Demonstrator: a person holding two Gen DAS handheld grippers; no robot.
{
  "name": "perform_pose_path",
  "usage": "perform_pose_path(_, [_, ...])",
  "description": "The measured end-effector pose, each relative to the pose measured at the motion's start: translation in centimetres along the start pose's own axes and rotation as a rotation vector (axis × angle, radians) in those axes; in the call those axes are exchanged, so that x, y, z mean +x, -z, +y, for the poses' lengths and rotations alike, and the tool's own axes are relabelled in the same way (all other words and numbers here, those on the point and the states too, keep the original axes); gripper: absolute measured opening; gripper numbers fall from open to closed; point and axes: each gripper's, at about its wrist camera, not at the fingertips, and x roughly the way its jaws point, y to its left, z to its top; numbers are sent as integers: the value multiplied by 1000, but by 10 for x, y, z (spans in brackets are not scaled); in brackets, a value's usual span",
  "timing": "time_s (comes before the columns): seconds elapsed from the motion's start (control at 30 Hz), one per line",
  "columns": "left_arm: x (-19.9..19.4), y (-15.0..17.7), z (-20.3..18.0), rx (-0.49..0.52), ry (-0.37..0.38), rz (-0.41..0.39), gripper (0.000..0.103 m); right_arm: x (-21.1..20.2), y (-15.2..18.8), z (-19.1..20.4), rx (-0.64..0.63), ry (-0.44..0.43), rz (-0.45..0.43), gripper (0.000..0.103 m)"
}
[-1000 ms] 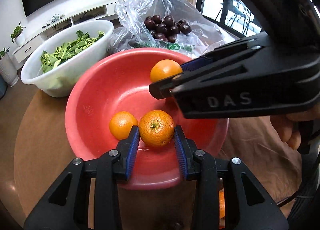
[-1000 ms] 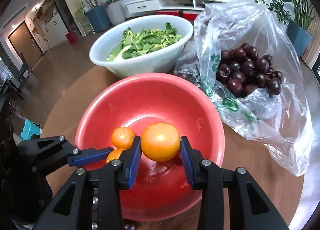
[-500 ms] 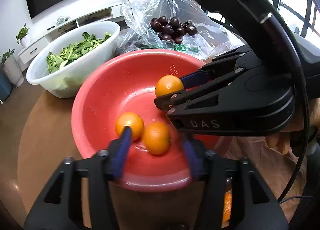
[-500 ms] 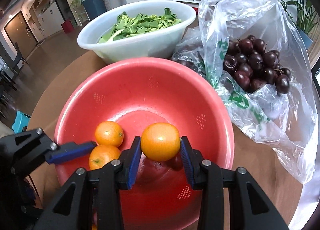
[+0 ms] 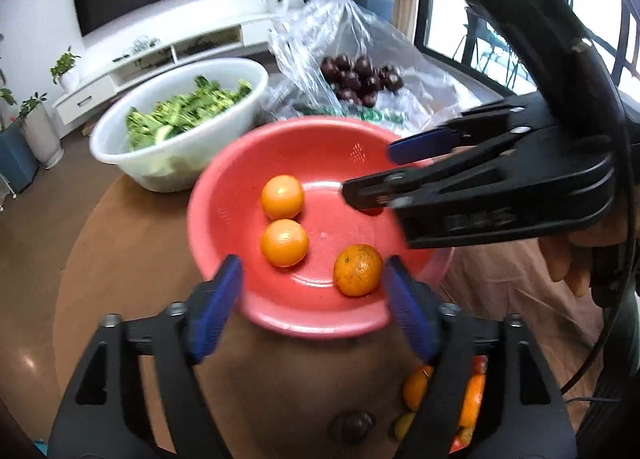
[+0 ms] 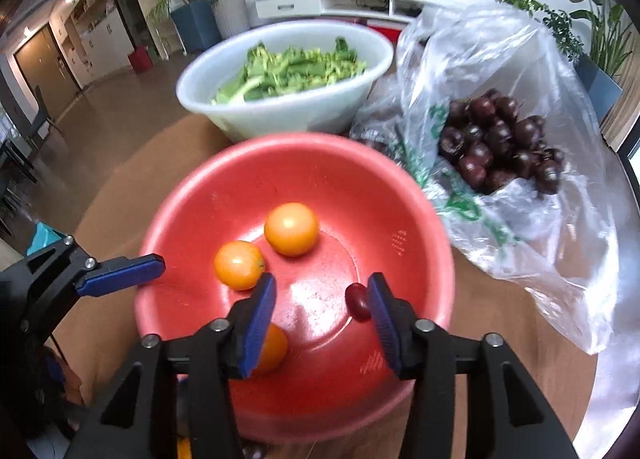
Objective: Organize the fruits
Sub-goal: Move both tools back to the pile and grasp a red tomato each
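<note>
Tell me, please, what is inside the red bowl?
Inside the red bowl lie three oranges and one small dark red fruit. The right gripper's finger partly covers one orange.

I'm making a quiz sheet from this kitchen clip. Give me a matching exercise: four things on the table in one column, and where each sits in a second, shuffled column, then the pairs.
Things
1. oranges
2. leafy greens
3. dark plums
4. small red fruit

Places
A. inside the clear plastic bag
B. in the red bowl, beside a finger of the right gripper
C. in the white bowl
D. three of them loose on the red bowl's floor

Pairs: 1-D, 2-C, 3-A, 4-B
</note>
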Motion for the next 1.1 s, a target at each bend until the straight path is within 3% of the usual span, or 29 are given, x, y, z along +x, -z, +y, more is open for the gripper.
perform_pose_path(0.17, [-39,17,6,-49,-11,-52,102,-51,31,1,3,-65,-99,77])
perform_pose_path(0.33, [-77,52,5,-98,-4,-99,103,-85,88,9,14,-80,-139,79])
perform_pose_path(0.63, [-110,117,-36,16,42,-77,103,-101,188,28,40,-99,-125,79])
perform_pose_path(0.8, [-110,138,-56,73,14,-16,103,-89,201,40,-16,-86,-79,73])
perform_pose_path(1.1, [-110,150,-58,46,28,3,103,-69,201,55,-80,-94,-41,57])
